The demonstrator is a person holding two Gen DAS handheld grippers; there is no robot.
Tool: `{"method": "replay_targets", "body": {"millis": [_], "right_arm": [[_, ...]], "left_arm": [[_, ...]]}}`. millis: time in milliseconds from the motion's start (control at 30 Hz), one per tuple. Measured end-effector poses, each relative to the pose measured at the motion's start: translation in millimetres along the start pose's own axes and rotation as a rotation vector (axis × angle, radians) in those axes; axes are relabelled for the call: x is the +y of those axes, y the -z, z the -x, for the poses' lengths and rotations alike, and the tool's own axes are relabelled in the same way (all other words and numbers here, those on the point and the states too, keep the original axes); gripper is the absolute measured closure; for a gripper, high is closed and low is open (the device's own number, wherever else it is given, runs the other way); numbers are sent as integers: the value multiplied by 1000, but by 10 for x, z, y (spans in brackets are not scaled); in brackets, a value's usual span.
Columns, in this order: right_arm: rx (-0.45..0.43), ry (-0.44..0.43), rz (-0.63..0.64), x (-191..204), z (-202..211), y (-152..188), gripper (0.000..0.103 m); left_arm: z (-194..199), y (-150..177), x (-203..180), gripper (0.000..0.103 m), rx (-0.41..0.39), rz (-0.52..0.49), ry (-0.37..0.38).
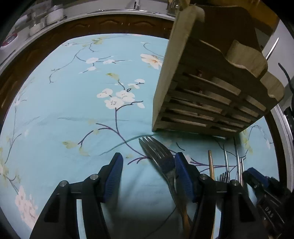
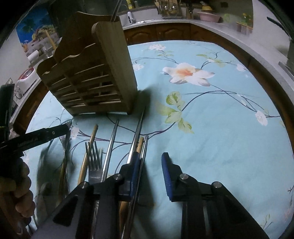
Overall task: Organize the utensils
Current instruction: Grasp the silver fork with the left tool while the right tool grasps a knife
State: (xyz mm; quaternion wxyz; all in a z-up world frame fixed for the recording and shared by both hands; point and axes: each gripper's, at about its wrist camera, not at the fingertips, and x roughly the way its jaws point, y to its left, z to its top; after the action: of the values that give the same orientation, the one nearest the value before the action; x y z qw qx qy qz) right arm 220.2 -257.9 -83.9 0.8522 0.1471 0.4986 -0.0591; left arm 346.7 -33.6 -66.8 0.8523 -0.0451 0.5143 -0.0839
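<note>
A wooden utensil holder [image 1: 207, 79] stands on the blue floral tablecloth; it also shows in the right wrist view [image 2: 95, 73]. My left gripper [image 1: 148, 161] is open, with a metal fork [image 1: 158, 156] lying on the cloth just inside its right finger [image 1: 183, 176]. My right gripper [image 2: 150, 165] is open above the cloth, its left finger [image 2: 134, 172] over long metal chopsticks [image 2: 137, 139]. A second fork [image 2: 93, 161], more chopsticks and a wooden-handled utensil [image 2: 90, 147] lie to its left.
The left gripper's body and the hand holding it [image 2: 22, 183] show at the left of the right wrist view. Kitchen counters with jars [image 1: 53, 14] and a pink bowl [image 2: 209, 15] ring the table. The cloth [image 2: 220, 128] stretches to the right.
</note>
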Motion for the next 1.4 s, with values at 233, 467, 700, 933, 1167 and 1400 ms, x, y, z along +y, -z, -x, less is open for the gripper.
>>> {"method": "replay_targets", "body": {"millis": [233,467,700,933,1167,1400], "right_arm": [[14,28,41,77,-65,-58,83],[24,23,42,0,-78,-71,97],[42,-13,19,-116,-31,-26,96],[57,-50,-3,-132,-82,-100,92],[54,-58,-16,-132,-106,-146,96],[30,-61,-14,-101,-45,-113,98]], "left_arm": [[-3,13,32,54,-8,-13,15],[58,82,185,88,20,6,95],[136,167,422,87,68,77,195],[116,101,515,81,69,131,219],[53,51,509,83,49,140,229],[198,116,539,91,25,161,249]]}}
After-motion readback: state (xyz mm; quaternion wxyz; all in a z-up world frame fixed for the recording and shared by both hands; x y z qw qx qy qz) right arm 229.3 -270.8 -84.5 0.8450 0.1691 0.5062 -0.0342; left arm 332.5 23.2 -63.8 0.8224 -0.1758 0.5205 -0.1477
